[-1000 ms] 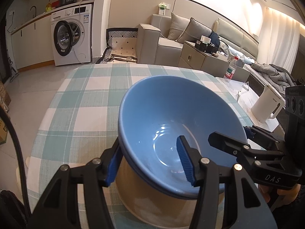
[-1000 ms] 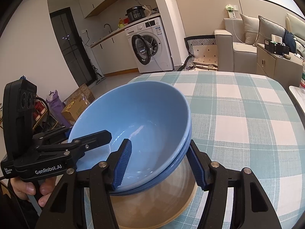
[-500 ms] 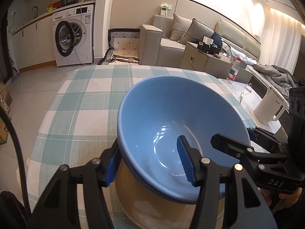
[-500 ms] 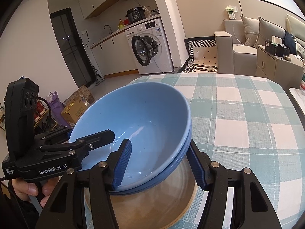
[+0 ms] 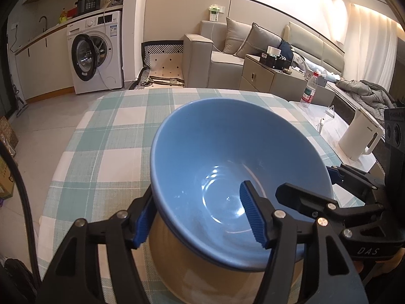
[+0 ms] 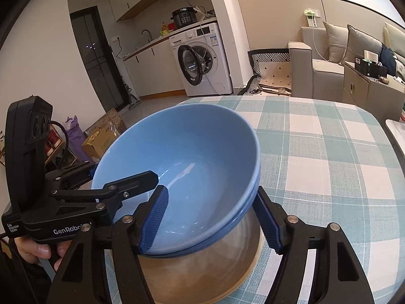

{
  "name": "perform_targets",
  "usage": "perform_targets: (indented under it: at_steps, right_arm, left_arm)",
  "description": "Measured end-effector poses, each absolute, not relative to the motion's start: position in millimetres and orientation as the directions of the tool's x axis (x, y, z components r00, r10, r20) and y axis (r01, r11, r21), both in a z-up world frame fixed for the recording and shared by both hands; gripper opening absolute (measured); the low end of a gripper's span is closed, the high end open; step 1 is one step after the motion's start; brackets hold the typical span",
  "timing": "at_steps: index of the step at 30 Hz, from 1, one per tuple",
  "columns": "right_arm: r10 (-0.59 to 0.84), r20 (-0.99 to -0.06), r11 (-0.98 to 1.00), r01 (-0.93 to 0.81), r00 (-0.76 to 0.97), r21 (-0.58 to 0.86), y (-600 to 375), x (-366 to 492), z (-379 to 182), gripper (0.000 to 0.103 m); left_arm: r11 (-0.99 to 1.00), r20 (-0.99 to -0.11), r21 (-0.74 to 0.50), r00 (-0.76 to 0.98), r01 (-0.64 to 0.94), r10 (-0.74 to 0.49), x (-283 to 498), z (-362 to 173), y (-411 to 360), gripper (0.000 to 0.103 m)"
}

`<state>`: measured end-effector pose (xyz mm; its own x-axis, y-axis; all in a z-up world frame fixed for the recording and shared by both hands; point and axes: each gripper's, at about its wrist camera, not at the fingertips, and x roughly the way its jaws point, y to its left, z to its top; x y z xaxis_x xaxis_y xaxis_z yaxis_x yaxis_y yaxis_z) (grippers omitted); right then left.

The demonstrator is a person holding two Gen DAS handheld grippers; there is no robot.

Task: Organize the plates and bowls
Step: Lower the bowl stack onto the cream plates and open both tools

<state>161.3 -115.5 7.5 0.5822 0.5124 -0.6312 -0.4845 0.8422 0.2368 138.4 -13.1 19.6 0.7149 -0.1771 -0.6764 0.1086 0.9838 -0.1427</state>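
Here, L gripper (image 5: 200, 215) and R gripper (image 6: 212, 219) straddle opposite rims of stacked blue bowls (image 6: 182, 167), jaws opening, pads now loose; checked tablecloth (image 6: 329, 152) beyond lies bare.

Bowls on the checked tablecloth (image 5: 106, 136): three, nested in one stack. Two are blue bowls (image 5: 227, 157), one inside the other, their rims showing as a double edge in the right wrist view (image 6: 255, 185); one tan bowl (image 6: 202, 271) is at the bottom. Grippers: two, the left gripper (image 5: 200, 217) and the right gripper (image 6: 212, 223). One white kettle (image 5: 359, 136). One water bottle (image 5: 310, 90). One washing machine (image 5: 95, 53).
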Motion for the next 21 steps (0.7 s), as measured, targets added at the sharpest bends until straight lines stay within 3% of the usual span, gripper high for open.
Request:
perform_targets:
  at_steps: [9, 13, 21]
  right_arm:
    - [0.483, -0.618, 0.857, -0.478, 0.62, 0.191, -122.7, 157.7, 11.5, 0.102]
    - [0.487, -0.608, 0.857, -0.479, 0.627, 0.192, -128.7, 155.2, 11.4, 0.102]
    - [0.502, -0.559, 0.848, -0.502, 0.66, 0.169, -142.0, 142.1, 15.2, 0.102]
  left_arm:
    - [0.987, -0.659, -0.123, 0.736, 0.099, -0.156, 126.9, 22.7, -9.0, 0.084]
    - [0.988, -0.641, -0.12, 0.753, 0.093, -0.149, 119.3, 23.4, -5.3, 0.103]
    - [0.987, -0.593, -0.108, 0.789, 0.117, -0.158, 98.5, 29.6, -3.6, 0.103]
